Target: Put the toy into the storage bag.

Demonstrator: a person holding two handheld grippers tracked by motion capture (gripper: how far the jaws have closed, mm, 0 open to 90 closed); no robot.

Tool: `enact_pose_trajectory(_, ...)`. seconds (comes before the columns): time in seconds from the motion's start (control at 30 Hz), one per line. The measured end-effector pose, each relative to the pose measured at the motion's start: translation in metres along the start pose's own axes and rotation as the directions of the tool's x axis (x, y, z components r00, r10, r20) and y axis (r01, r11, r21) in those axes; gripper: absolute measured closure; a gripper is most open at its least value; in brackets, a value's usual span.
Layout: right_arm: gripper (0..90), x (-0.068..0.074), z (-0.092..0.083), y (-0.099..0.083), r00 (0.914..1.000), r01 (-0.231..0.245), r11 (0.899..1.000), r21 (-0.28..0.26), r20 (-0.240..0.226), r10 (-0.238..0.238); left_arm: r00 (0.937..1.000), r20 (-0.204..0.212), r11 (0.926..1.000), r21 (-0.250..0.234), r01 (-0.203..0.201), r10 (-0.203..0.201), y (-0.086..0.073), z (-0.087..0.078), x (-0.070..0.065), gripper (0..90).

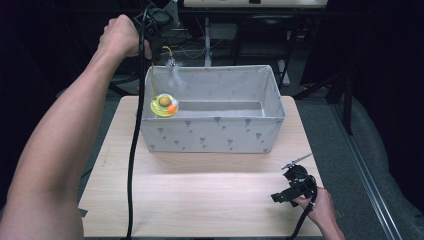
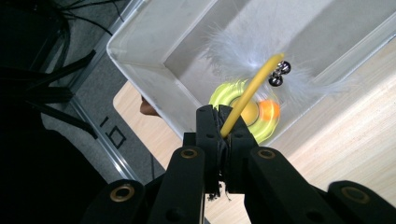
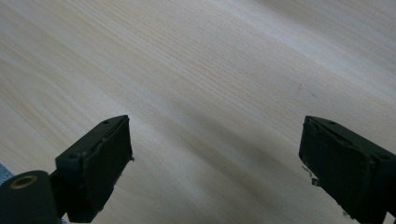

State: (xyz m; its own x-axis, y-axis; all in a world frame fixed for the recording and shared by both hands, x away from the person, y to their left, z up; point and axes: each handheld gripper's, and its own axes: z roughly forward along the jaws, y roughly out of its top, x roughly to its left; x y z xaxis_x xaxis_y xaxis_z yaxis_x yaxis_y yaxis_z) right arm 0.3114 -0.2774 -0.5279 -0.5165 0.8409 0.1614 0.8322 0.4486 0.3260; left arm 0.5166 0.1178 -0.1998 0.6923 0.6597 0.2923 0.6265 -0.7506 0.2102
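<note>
Left gripper (image 2: 219,122) pinches yellow wand (image 2: 250,91), dangling toy (image 1: 165,104) into bin (image 1: 210,135) at 9 o'clock end, likely for drop. Right gripper (image 3: 215,172) wide, idle over worktop (image 1: 200,195).

In the high view, the left gripper (image 1: 159,22) at the top of the frame is mostly hidden by the hand (image 1: 121,36) and dark background, so its fingers cannot be made out there. The toy (image 1: 165,105) in the bin (image 1: 210,134) is too small to tell in detail; its feather (image 1: 176,76) is a pale blur. In the left gripper view the feather (image 2: 243,51) and yellow-green ring (image 2: 229,95) are blurred, and the stick's (image 2: 247,93) lower end is hidden between the fingers (image 2: 208,135). The bin (image 2: 140,70) is cut off at the top and right edges. In the right gripper view both fingers (image 3: 100,163) are cut off by the bottom edge, and the counter (image 3: 210,70) runs past every edge.
</note>
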Motion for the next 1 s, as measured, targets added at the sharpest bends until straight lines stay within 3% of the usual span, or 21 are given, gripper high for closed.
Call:
enact_pose_trajectory(0.37, 9.0, 0.0, 0.0, 0.0, 1.0, -0.003, 1.0, -0.003, -0.009, 0.003, 0.9992, 0.038, 0.9999, 0.002, 0.012, -0.012, -0.004, 0.014, 0.0, 87.6)
enact_pose_trajectory(1.0, 9.1, 0.0, 0.0, 0.0, 1.0, 0.003, 1.0, 0.002, -0.008, -0.003, 0.998, 0.062, 0.9997, 0.02, 0.013, -0.014, -0.009, 0.04, -0.004, 87.6)
